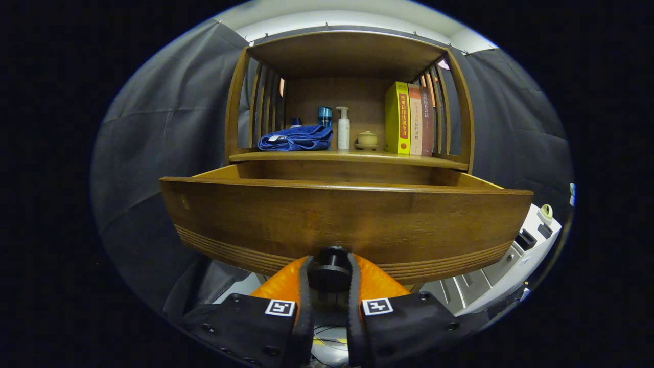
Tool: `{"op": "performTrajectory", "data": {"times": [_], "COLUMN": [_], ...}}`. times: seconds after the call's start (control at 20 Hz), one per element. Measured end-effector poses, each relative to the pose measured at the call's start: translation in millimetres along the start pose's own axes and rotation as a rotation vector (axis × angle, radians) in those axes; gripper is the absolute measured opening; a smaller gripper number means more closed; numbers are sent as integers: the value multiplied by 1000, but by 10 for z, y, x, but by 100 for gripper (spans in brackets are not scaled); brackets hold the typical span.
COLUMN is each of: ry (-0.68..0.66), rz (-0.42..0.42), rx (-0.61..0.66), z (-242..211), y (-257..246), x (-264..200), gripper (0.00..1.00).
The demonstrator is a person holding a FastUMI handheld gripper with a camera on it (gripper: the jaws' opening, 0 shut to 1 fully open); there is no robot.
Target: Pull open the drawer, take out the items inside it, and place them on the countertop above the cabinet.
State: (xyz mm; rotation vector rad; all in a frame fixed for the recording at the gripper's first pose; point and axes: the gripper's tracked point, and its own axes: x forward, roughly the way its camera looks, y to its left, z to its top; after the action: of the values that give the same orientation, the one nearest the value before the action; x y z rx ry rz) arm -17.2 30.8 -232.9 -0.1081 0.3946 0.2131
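Observation:
A brown wooden drawer (347, 220) stands pulled out from the cabinet, its front panel close ahead of me. Its inside is hidden behind the front panel. A dark round knob (329, 270) sits low on that panel, and my gripper (329, 278) is shut on it, one finger pressing each side. Above the drawer lies the wooden countertop (352, 157), under a shelf roof. On it rest a folded blue towel (296, 139), a blue-capped bottle (324, 116), a white pump bottle (343, 128), a small lidded ceramic jar (367, 139) and three upright books (409, 120).
Slatted wooden sides (265, 105) close in the countertop on both flanks. Dark cloth (163, 128) hangs around the cabinet. A white unit with slots (511, 260) stands low to the right, below the drawer front.

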Motion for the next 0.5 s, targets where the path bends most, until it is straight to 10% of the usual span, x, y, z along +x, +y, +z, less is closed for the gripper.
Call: {"op": "performTrajectory", "data": {"times": [0.5], "ry": [-34], "rz": [-13], "rx": [-17], "z": [-66], "y": [-5], "x": [18], "gripper": [36]}}
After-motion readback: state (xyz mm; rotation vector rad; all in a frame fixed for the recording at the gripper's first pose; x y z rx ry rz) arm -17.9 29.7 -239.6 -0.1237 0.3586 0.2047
